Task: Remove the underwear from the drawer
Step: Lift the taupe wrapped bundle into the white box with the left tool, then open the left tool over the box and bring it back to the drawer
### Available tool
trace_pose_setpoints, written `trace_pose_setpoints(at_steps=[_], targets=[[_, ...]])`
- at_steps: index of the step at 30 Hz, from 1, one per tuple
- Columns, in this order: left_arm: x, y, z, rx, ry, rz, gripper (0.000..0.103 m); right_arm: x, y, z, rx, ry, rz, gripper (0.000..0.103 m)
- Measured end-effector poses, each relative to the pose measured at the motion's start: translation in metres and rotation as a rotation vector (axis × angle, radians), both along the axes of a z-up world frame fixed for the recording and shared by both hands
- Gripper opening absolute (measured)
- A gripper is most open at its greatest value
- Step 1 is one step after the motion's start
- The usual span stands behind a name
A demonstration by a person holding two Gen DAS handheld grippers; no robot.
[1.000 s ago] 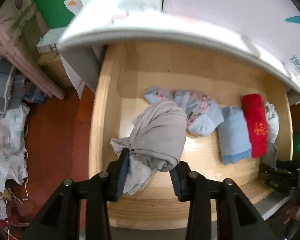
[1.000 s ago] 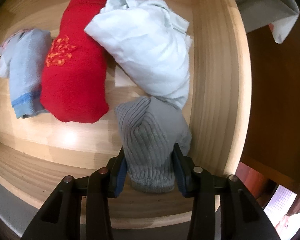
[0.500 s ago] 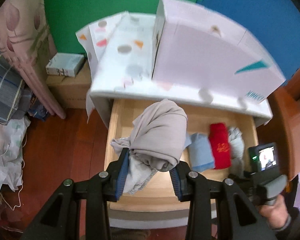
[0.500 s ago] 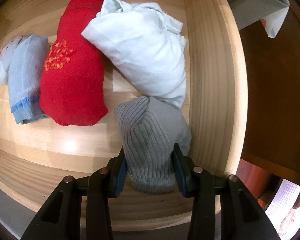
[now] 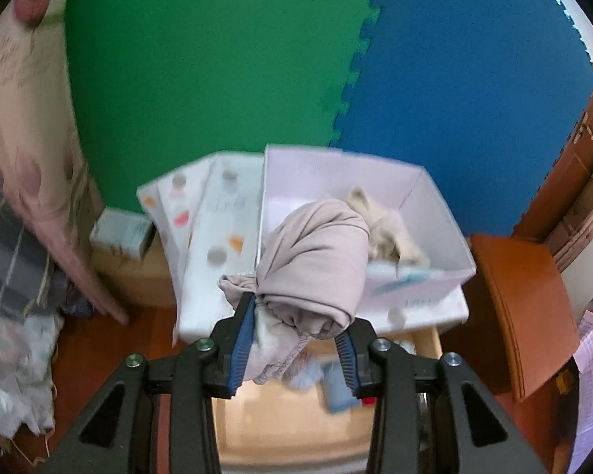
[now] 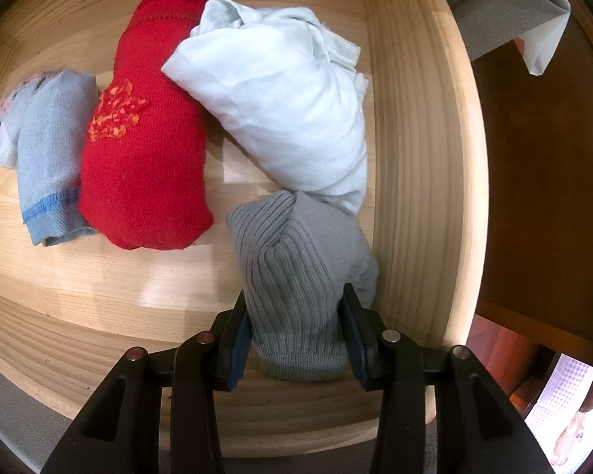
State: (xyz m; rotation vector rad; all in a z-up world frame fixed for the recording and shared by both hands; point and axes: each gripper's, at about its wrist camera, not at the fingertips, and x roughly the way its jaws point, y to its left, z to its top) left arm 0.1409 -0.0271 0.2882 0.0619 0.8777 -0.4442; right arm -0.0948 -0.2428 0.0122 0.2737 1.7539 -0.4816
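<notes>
My left gripper is shut on a rolled beige underwear bundle, held high above the wooden drawer and in front of an open white box that holds pale clothing. Down in the drawer, my right gripper is shut on a grey ribbed roll by the drawer's right wall. A pale blue-white bundle, a red roll with orange stitching and a light blue roll lie on the drawer floor beyond it.
The white box sits on a white cabinet top above the drawer. Green and blue foam mats cover the wall behind. A brown chair stands at the right, and bedding and loose cloth lie at the left.
My left gripper has risen out of the drawer with the beige bundle and tilted up, so the white box and wall now show. My right gripper has stayed put on the grey roll.
</notes>
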Motion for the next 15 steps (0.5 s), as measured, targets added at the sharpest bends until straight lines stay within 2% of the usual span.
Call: trace_pose_setpoints(at_steps=[3, 6, 11, 15], targets=[[0.025, -0.021, 0.01, -0.005, -0.013, -0.014, 0.038, 0.0, 0.0, 0.0, 0.0, 0.001, 0.001, 0.04], [0.053, -0.043, 0.005, 0.001, 0.008, -0.013, 0.038, 0.0, -0.001, 0.001, 0.001, 0.0, 0.001, 0.04], [0.098, -0.073, -0.027, 0.037, 0.074, 0.012, 0.038, -0.002, -0.003, 0.002, 0.001, -0.004, -0.002, 0.04], [0.117, -0.087, -0.057, 0.073, 0.115, 0.026, 0.038, -0.003, -0.002, 0.001, 0.002, -0.005, -0.001, 0.04]])
